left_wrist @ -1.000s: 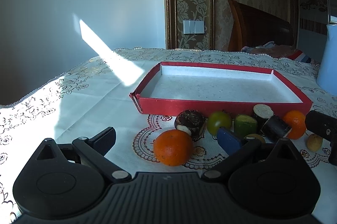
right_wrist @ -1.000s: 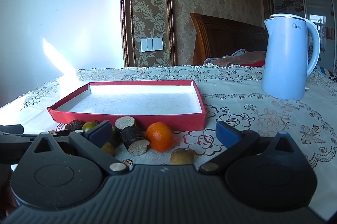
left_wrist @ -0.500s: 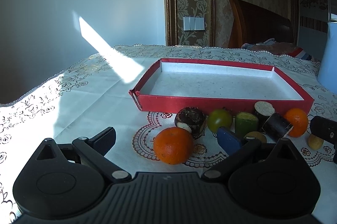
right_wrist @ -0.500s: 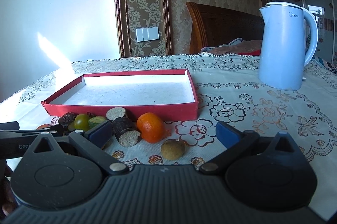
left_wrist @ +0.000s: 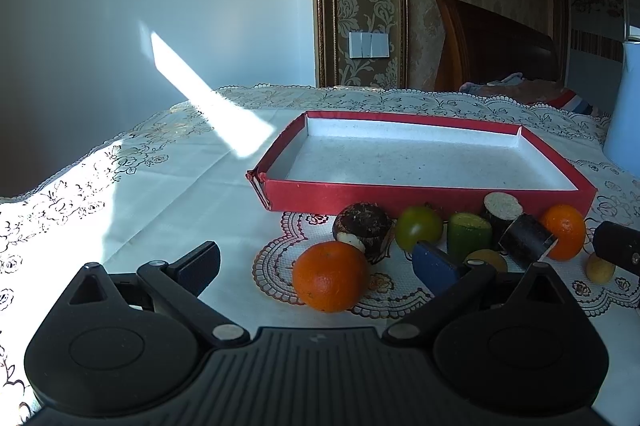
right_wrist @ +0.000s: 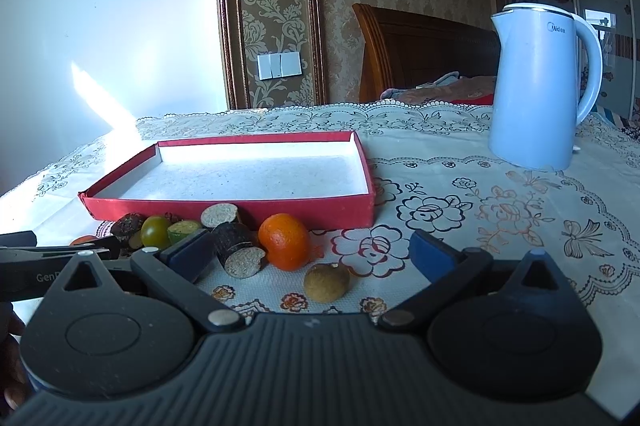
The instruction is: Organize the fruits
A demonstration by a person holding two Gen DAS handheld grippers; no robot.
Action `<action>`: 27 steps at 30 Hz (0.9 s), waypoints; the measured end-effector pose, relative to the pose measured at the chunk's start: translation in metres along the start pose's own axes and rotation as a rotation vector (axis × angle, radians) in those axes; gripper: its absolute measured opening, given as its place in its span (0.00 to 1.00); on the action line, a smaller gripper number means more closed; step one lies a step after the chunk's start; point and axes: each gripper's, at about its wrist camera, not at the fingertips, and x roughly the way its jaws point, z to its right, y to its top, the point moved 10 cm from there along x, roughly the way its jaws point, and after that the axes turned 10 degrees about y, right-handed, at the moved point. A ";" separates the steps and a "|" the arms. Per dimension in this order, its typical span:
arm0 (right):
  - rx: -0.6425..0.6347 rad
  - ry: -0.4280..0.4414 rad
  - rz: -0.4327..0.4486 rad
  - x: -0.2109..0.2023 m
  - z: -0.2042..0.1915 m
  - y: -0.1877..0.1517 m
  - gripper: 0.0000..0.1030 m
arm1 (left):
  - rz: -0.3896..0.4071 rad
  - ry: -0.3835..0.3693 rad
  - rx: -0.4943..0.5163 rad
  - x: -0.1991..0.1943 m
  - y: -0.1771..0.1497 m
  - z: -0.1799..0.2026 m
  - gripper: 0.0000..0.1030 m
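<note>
An empty red tray (left_wrist: 424, 194) (right_wrist: 240, 205) with a white floor lies on the tablecloth. Along its near wall sit several fruits. In the left wrist view an orange (left_wrist: 330, 276) lies between the open fingers of my left gripper (left_wrist: 316, 266), untouched. Behind it are a dark brown fruit (left_wrist: 362, 228), a green tomato (left_wrist: 419, 228), a green cut piece (left_wrist: 468, 234), two dark cut pieces and a second orange (left_wrist: 563, 232). My right gripper (right_wrist: 306, 252) stands open above the table, with that orange (right_wrist: 284, 241), a dark cut piece (right_wrist: 238, 254) and a small brown fruit (right_wrist: 326, 282) between its fingers.
A pale blue kettle (right_wrist: 536, 85) stands at the back right of the table. The left gripper's black body (right_wrist: 40, 262) shows at the left of the right wrist view. The table's left edge (left_wrist: 60, 173) drops off near a white wall.
Both grippers have risen and tilted down a little, so the tray and fruits sit lower in view. The right gripper has shifted right, bringing the small brown fruit between its fingers. Nothing was grasped.
</note>
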 end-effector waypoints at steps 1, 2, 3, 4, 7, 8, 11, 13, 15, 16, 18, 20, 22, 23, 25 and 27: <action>-0.001 0.003 0.000 -0.001 0.000 0.000 1.00 | 0.000 -0.002 0.001 0.000 0.000 0.000 1.00; -0.003 0.005 0.000 -0.002 0.001 0.000 1.00 | 0.001 -0.006 0.003 -0.001 0.000 0.001 1.00; -0.004 0.008 0.002 -0.004 0.002 0.000 1.00 | 0.004 -0.009 0.003 -0.001 0.000 0.001 1.00; -0.004 0.013 0.003 -0.005 0.003 -0.001 1.00 | 0.007 -0.012 0.002 -0.002 0.000 0.001 1.00; 0.008 0.021 -0.003 -0.005 0.007 -0.002 1.00 | 0.004 -0.014 0.007 -0.002 -0.001 0.001 1.00; 0.014 0.023 -0.003 -0.005 0.008 -0.002 1.00 | 0.001 -0.012 0.009 -0.001 -0.001 0.001 1.00; 0.019 0.022 -0.008 -0.004 0.008 -0.003 1.00 | -0.004 -0.002 0.017 0.000 -0.002 0.001 1.00; 0.015 0.019 -0.007 -0.004 0.007 -0.003 1.00 | -0.006 0.003 0.021 0.000 -0.002 0.001 1.00; 0.013 0.018 -0.007 -0.004 0.007 -0.003 1.00 | -0.007 0.006 0.023 0.001 -0.002 0.001 1.00; 0.012 0.017 -0.008 -0.004 0.007 -0.004 1.00 | -0.006 0.005 0.022 0.000 -0.002 0.001 1.00; 0.010 0.014 -0.010 -0.004 0.007 -0.004 1.00 | -0.006 0.005 0.021 0.000 -0.002 0.002 1.00; 0.008 0.011 -0.013 -0.003 0.007 -0.004 1.00 | -0.006 0.006 0.022 0.000 -0.002 0.002 1.00; 0.006 0.008 -0.013 -0.003 0.007 -0.004 1.00 | -0.006 0.006 0.021 0.000 -0.002 0.002 1.00; 0.005 0.008 -0.011 -0.004 0.007 -0.004 1.00 | -0.005 0.006 0.021 0.000 -0.002 0.002 1.00; 0.005 0.010 -0.008 -0.004 0.007 -0.004 1.00 | -0.004 0.005 0.019 0.000 -0.002 0.002 1.00; 0.008 0.015 -0.007 -0.004 0.007 -0.004 1.00 | -0.005 0.005 0.020 0.001 -0.002 0.002 1.00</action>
